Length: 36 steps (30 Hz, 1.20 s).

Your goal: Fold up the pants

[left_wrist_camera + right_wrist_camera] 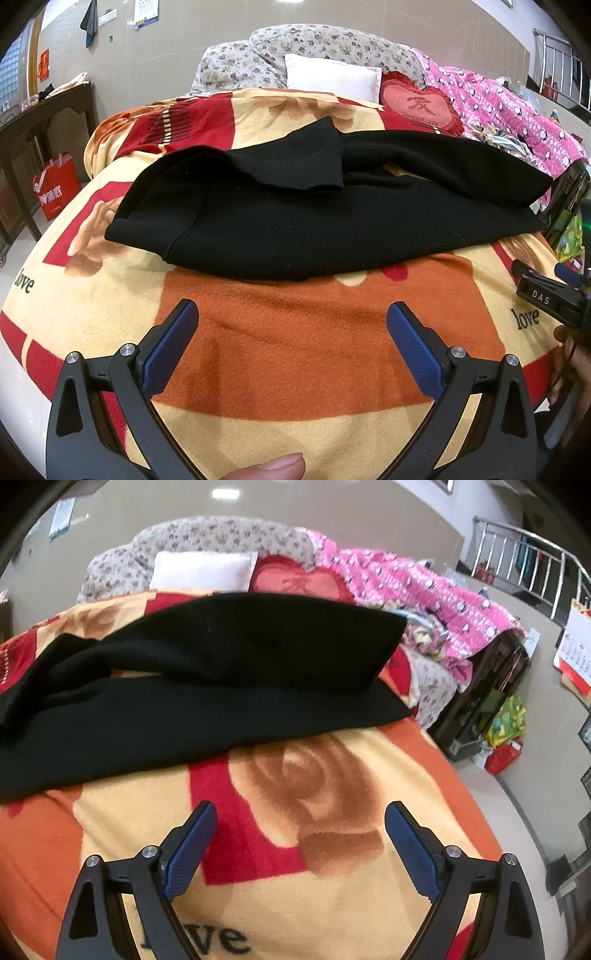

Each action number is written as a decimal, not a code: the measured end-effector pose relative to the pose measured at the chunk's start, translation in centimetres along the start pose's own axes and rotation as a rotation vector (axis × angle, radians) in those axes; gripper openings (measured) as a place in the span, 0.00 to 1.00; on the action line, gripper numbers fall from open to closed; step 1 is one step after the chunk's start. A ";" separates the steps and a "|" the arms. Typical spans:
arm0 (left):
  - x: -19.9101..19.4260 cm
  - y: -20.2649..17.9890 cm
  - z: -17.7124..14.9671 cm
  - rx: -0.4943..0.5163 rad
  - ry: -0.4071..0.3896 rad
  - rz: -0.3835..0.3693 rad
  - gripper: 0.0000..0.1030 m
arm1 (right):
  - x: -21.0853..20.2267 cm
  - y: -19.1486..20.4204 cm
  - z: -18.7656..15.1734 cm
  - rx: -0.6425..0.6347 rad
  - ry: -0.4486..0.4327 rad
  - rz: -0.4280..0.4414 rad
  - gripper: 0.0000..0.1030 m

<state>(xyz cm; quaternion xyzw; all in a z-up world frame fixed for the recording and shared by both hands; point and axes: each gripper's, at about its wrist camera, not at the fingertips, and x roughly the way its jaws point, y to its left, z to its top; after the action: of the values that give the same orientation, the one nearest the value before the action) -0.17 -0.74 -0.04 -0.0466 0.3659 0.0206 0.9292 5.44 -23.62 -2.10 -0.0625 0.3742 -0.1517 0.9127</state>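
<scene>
Black knit pants lie across a red, orange and cream blanket on a bed, with one ribbed cuff end folded back over the middle. My left gripper is open and empty, hovering over the blanket just in front of the pants. In the right wrist view the pants stretch from the left edge to a straight end at the right. My right gripper is open and empty, above the blanket in front of the pants. The right gripper's body shows at the right edge of the left wrist view.
A white pillow, a red heart cushion, a floral quilt and a pink quilt lie behind the pants. A dark wooden table and red bag stand left. A dark cabinet stands right of the bed.
</scene>
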 end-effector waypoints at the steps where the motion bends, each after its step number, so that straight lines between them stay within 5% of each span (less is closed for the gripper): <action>1: 0.0 0.0 0.0 0.000 0.000 -0.001 0.99 | 0.3 0.0 0.1 0.000 0.017 0.012 0.88; 36: 0.2 0.0 -0.2 -0.038 0.033 -0.054 0.99 | 0.5 -0.4 0.1 0.029 0.041 0.047 0.88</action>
<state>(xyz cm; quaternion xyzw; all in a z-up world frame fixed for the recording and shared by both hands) -0.17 -0.74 -0.36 -0.0747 0.3795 0.0016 0.9222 5.77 -24.14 -2.25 -0.0375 0.3919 -0.1367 0.9090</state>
